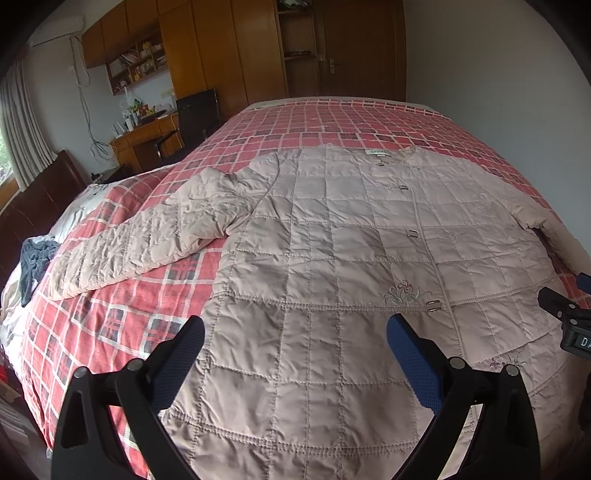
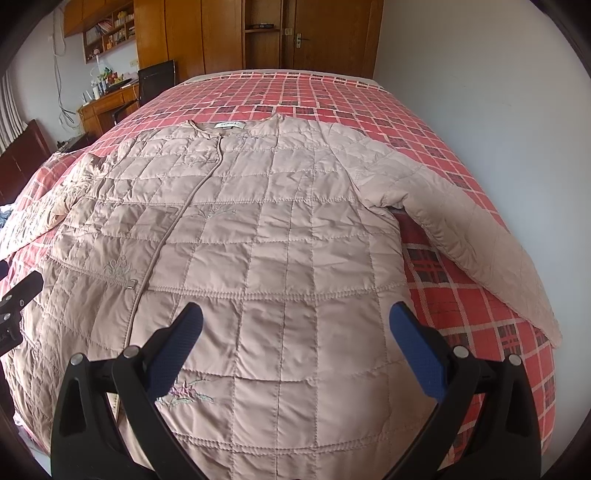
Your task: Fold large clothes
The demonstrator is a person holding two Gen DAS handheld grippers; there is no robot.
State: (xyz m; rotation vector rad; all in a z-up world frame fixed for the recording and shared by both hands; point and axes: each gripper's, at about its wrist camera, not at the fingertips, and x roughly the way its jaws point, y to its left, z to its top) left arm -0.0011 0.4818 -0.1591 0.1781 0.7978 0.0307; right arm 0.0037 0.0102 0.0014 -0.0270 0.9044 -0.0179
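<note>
A beige quilted jacket (image 2: 266, 229) lies spread flat, front up, on a bed (image 2: 461, 280) covered in red plaid. Its collar points to the far end, and its closed front placket runs left of centre. One sleeve (image 2: 461, 229) stretches out to the right toward the bed's edge. The right tool (image 2: 295, 325) hangs above the jacket's lower part with its two blue-padded fingers (image 2: 413, 343) wide apart, gripping nothing. Part of the left tool (image 2: 14, 302) shows at the left edge. Wooden wardrobes (image 2: 207, 33) stand behind.
</note>
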